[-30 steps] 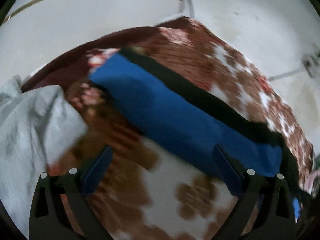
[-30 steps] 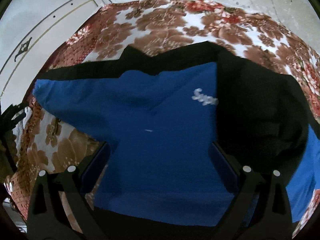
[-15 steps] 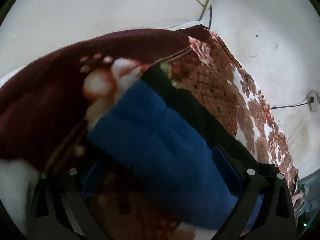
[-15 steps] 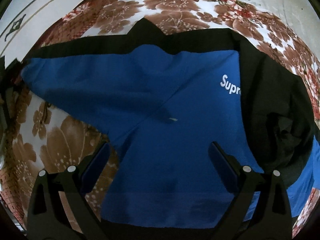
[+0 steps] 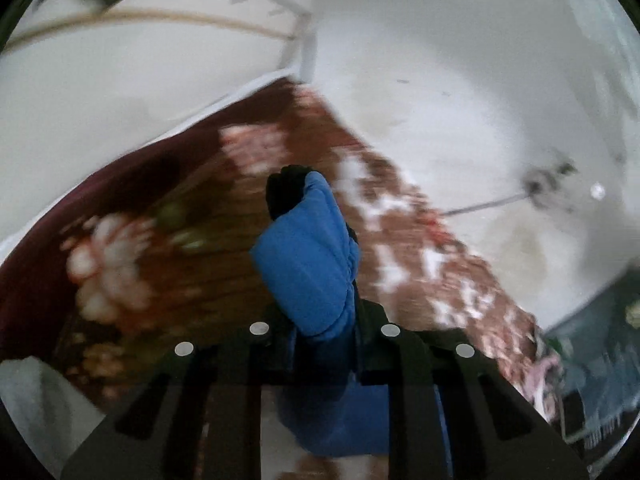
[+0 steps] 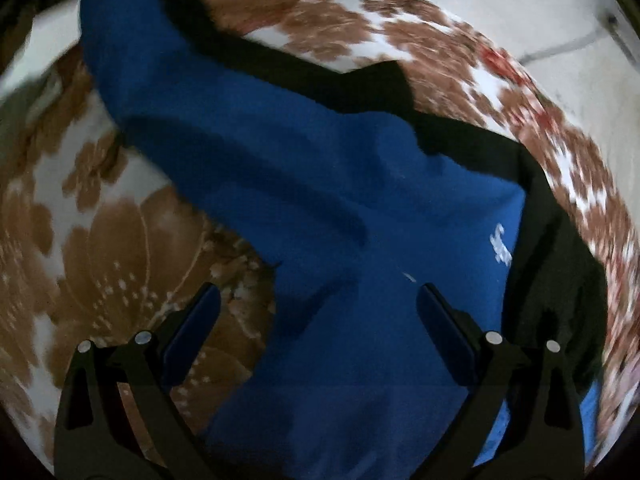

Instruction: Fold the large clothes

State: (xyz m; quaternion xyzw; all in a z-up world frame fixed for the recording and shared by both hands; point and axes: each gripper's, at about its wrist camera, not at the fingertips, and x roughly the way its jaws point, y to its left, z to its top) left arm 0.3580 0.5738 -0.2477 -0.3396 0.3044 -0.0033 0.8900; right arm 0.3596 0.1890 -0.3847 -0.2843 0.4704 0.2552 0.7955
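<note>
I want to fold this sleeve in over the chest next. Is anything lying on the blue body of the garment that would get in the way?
Nothing visible does. The left hand-held gripper is shut on the sleeve, and the blue body shows only its white lettering. The right hand-held gripper hovers open above it.

- The left gripper [image 5: 322,330] is pinching a blue sleeve [image 5: 310,256], its jaws drawn close together on the cloth.
- The sleeve is sticking up and away from the jaws, ending in a black cuff [image 5: 286,192] (bunched and a little blurred).
- A brown flowered bedspread [image 5: 404,216] is lying beneath, smeared by motion blur.
- A white wall [image 5: 440,60] is filling the upper part of the view.
- A white cloth [image 5: 36,404] is showing at the lower left edge.
</note>
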